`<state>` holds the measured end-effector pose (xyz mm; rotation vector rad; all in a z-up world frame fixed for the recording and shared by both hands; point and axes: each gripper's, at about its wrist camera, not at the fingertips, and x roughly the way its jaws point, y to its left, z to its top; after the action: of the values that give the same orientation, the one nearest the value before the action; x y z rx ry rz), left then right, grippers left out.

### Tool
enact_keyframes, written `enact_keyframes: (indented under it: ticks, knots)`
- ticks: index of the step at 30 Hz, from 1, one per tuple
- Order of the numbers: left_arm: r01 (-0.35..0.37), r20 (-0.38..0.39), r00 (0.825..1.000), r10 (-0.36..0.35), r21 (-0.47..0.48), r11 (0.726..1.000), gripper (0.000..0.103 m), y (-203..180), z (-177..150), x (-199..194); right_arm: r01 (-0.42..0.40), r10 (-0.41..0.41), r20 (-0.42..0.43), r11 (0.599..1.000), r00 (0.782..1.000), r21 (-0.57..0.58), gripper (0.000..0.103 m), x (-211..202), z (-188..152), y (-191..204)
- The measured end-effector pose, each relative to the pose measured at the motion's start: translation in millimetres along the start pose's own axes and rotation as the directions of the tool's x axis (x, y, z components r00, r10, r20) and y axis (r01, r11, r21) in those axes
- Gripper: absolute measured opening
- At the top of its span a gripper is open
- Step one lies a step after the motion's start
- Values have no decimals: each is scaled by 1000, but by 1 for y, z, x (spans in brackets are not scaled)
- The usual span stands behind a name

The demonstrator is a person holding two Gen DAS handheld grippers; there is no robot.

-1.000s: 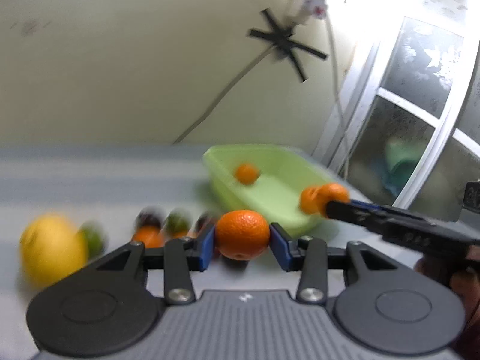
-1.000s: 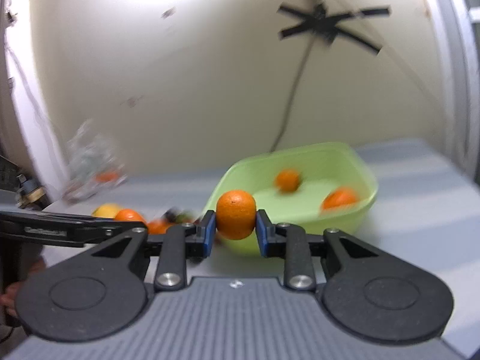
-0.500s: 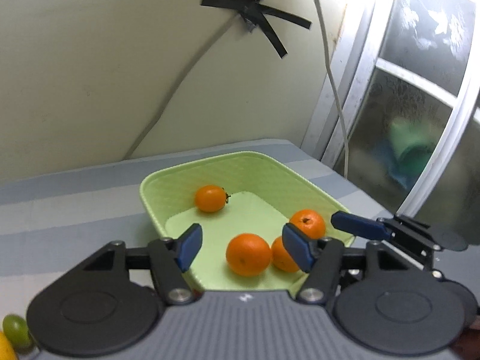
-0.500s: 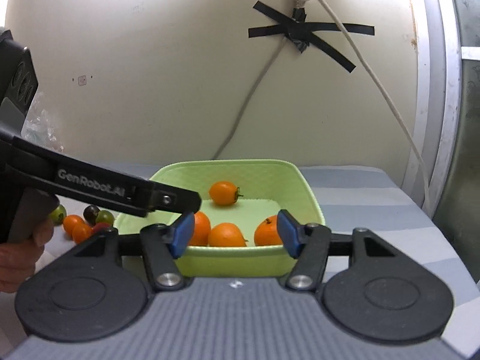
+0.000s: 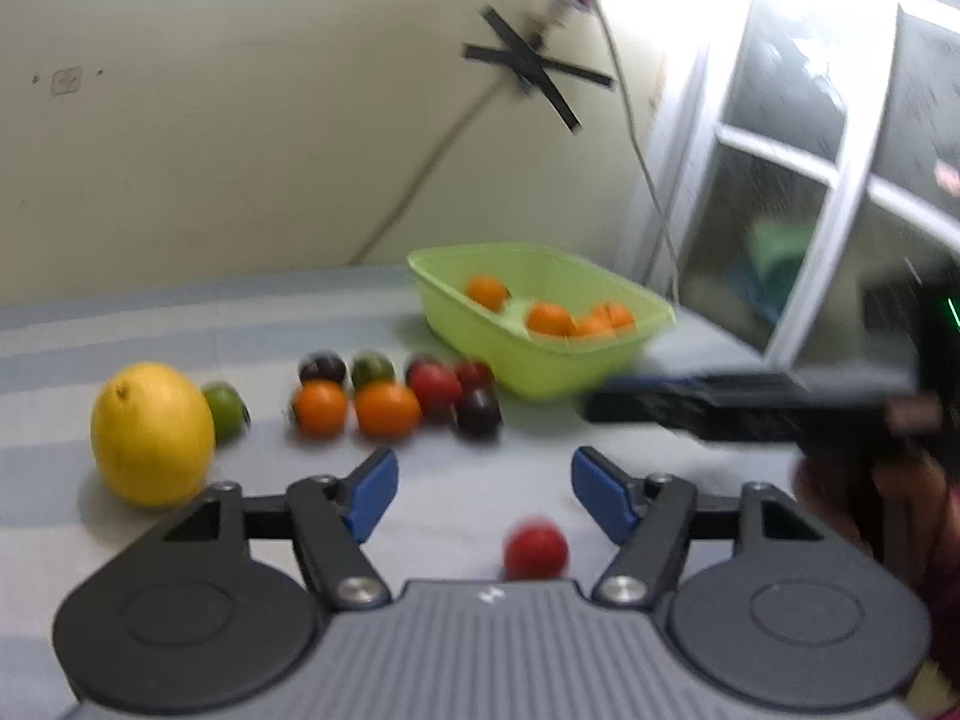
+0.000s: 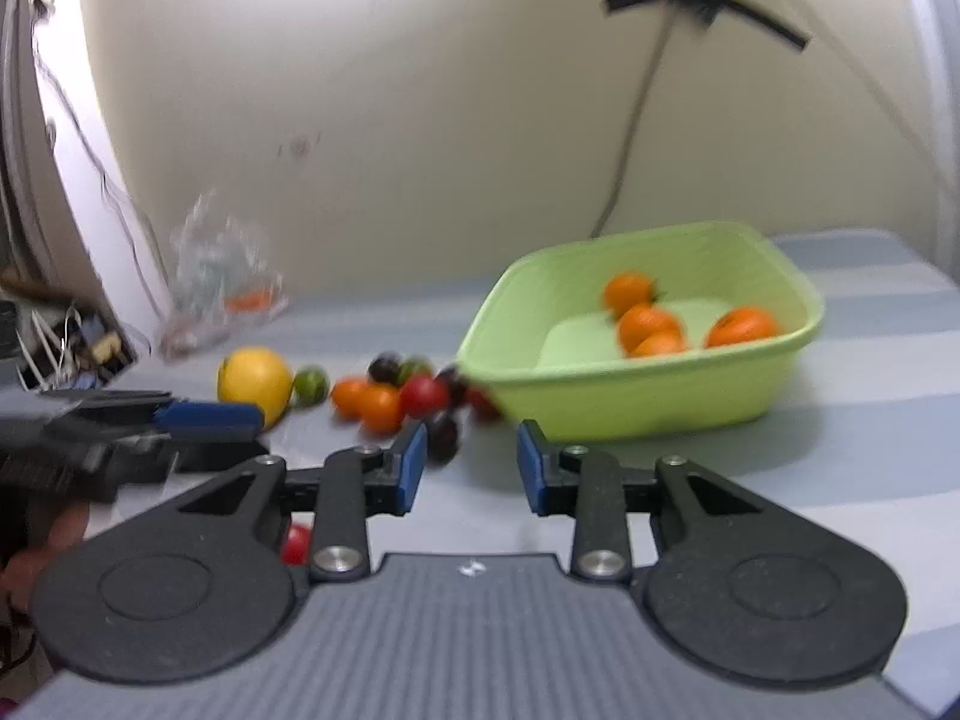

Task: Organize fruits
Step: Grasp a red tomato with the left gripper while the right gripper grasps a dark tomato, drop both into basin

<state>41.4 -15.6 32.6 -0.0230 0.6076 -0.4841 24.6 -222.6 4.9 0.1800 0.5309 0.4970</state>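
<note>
A light green basin point(image 5: 540, 360) point(image 6: 630, 402) holds several oranges point(image 5: 549, 319) point(image 6: 648, 327). To its left on the striped cloth lie loose fruits: a large yellow fruit point(image 5: 152, 433) point(image 6: 254, 377), two small oranges point(image 5: 384, 408), red fruits point(image 5: 435, 387), dark plums point(image 5: 479, 412) and green ones point(image 5: 225, 411). My left gripper point(image 5: 485, 474) hovers short of this cluster, its jaws opening with nothing between the pads. A red fruit point(image 5: 535, 549) lies beneath it. My right gripper point(image 6: 472, 450) faces the basin's left corner, its jaws closing on nothing.
A clear plastic bag point(image 6: 222, 276) sits by the back wall at the left, near clutter point(image 6: 60, 336). A cable with black tape point(image 5: 528, 69) runs down the wall. A window point(image 5: 810, 180) stands to the right of the table.
Each gripper held an orange a second ago; both let go over the basin. Both have pulled back, the left swinging toward the loose fruit. The right jaws are narrower than half a second ago.
</note>
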Motion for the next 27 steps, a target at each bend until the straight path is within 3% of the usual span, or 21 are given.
enact_keyframes:
  ticks: [4, 6, 11, 13, 14, 21, 22, 25, 27]
  knots:
    - [-30, -18, 999, 31, 67, 997, 66, -13, -12, 8, 17, -20, -42, 998, 999, -66, 38, 25, 0, 21]
    - [-49, -28, 998, 52, 83, 995, 58, -16, -14, 15, 43, -49, -52, 993, 997, -112, 39, 39, 2, 27]
    - [-24, -12, 1000, 25, 102, 994, 40, -19, -19, 11, 87, -100, -79, 984, 992, -156, 42, 63, 5, 35]
    - [-7, -4, 1000, 7, 97, 995, 30, -19, -21, 10, 84, -97, -76, 984, 992, -155, 38, 64, 6, 33]
    - [12, -4, 1000, -12, 87, 996, 26, -18, -22, 8, 93, -106, -72, 982, 992, -162, 27, 63, 6, 34]
    - [20, 0, 1000, -20, 40, 999, 28, -14, -25, 2, 91, -97, -46, 988, 994, -125, 27, 29, -9, 27]
    - [13, 5, 1000, -14, 42, 999, 31, -15, -25, 1, 97, -102, -37, 988, 994, -117, 27, 21, -13, 26]
    - [-9, 6, 1000, 9, 62, 998, 56, -22, -26, 1, 111, -113, -16, 990, 993, -92, 27, 1, -24, 26]
    - [-24, -8, 1000, 24, 73, 997, 56, -24, -26, 7, 115, -115, -2, 990, 993, -85, 27, -10, -29, 27]
